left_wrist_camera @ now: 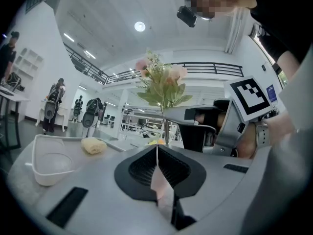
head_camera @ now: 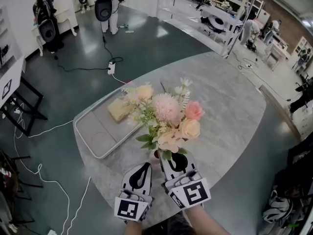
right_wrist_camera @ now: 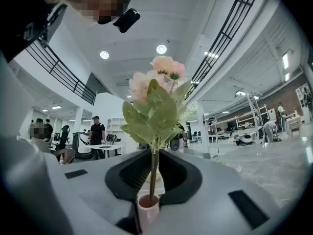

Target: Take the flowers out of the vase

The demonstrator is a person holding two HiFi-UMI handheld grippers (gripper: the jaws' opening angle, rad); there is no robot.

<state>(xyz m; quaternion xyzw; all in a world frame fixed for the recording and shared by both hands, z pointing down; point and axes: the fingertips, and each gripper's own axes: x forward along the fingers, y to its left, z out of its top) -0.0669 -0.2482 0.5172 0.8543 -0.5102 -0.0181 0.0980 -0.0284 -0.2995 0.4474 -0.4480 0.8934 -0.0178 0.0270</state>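
A bouquet of pink, peach and white artificial flowers [head_camera: 168, 119] stands in a small pink vase [head_camera: 156, 154] near the front edge of the marble table [head_camera: 230, 106]. My right gripper [head_camera: 168, 159] points level and is shut on the vase [right_wrist_camera: 146, 207], which sits deep between its jaws. The green stem [right_wrist_camera: 153, 173] rises between the pads, with leaves and blooms [right_wrist_camera: 156, 89] above. My left gripper [head_camera: 146, 165] rests just left of the vase, shut and holding nothing. In the left gripper view its jaws [left_wrist_camera: 156, 149] meet in a line, with the bouquet [left_wrist_camera: 162, 84] beyond.
A grey tray [head_camera: 87, 131] lies on the table's left part with a yellow sponge [head_camera: 119, 109] in it. White cables and a power strip [head_camera: 111, 67] lie on the dark floor. People stand far off by desks [head_camera: 105, 6].
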